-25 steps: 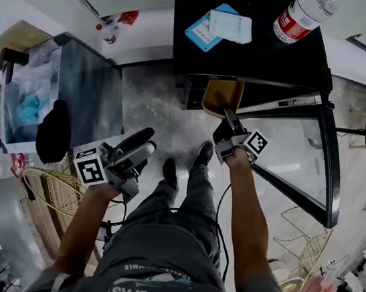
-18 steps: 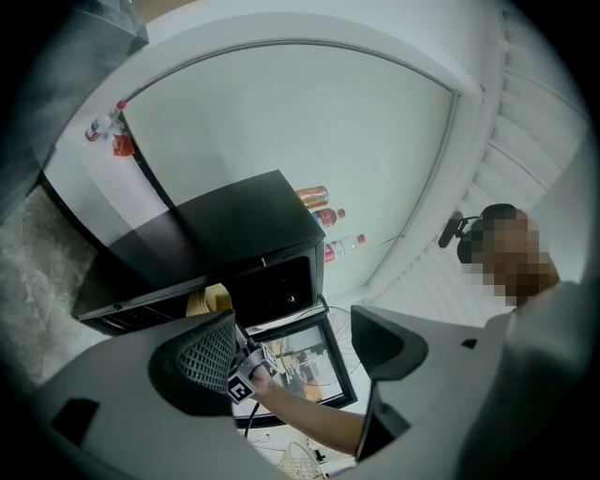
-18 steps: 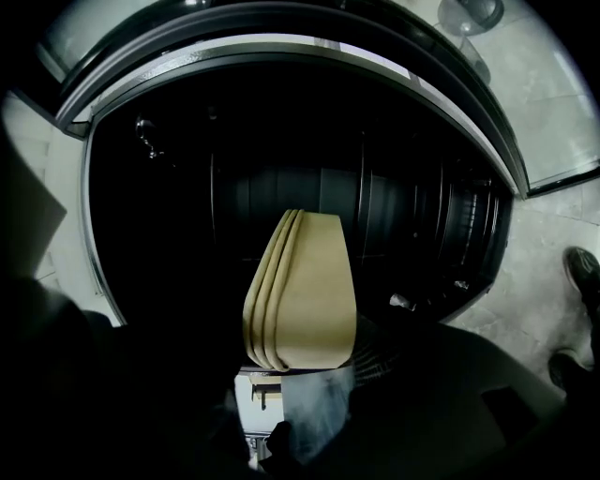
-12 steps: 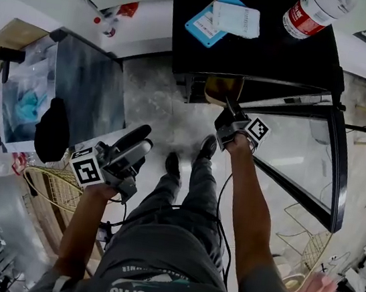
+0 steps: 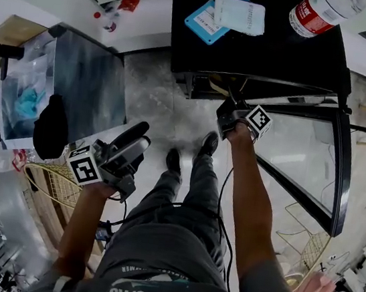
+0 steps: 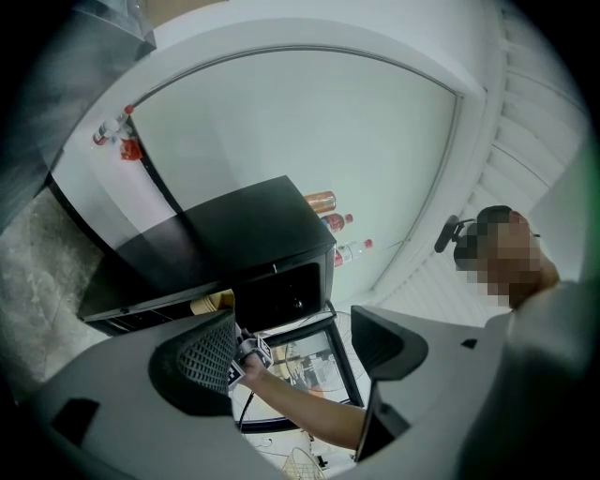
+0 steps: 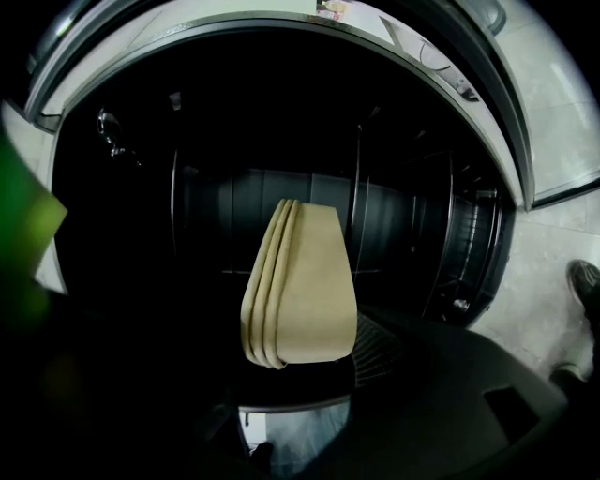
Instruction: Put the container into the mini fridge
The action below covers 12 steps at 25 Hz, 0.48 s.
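**Head view.** A black fridge point(image 5: 264, 52) is seen on a grey mottled floor point(image 5: 154, 111), with its glass door point(image 5: 303, 159) swung open to the right. A bottle point(image 5: 320, 9) and a blue card point(image 5: 200, 23) are seen on the fridge top. The right gripper point(image 5: 227, 108) is held at the open front. The left gripper point(image 5: 140, 139) is held well apart from it, over the floor, near a grey cabinet point(image 5: 87, 84).

**Left gripper view.** The jaws are spread, with nothing held between them. A white wall point(image 6: 309, 122) is seen behind the fridge. The tan container point(image 6: 212, 302) is seen at the fridge opening.

**Right gripper view.** The container is pinched between the jaws and is set against the dark interior, at the opening.
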Available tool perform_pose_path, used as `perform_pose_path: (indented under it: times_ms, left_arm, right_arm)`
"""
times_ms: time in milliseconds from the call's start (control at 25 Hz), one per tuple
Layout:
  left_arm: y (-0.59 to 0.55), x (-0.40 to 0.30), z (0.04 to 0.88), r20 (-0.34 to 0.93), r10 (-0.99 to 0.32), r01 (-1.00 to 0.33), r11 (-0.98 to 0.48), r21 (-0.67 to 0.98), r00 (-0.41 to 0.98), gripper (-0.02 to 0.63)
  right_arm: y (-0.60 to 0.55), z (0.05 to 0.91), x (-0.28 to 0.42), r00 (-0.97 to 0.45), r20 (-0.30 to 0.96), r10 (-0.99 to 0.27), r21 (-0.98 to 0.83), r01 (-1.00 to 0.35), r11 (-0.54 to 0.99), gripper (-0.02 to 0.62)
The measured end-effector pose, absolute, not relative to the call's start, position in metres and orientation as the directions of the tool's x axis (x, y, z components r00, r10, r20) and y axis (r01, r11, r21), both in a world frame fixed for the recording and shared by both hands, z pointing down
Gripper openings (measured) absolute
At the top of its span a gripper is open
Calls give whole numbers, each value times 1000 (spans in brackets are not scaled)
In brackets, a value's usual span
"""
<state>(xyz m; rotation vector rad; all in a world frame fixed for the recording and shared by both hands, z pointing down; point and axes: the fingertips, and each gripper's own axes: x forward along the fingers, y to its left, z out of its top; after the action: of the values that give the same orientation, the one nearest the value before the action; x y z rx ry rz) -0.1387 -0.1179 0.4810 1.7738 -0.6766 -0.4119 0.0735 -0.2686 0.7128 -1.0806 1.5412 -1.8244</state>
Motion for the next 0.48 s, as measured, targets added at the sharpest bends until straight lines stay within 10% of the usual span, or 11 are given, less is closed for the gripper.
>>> perform_pose_path:
  times_ms: [480]
  left_arm:
    - [-120,-142,484,77,-655,-257,-183,949,751,387]
  right_arm:
    - [-303,750,93,-465,342,-816,-938,-124,-322,311]
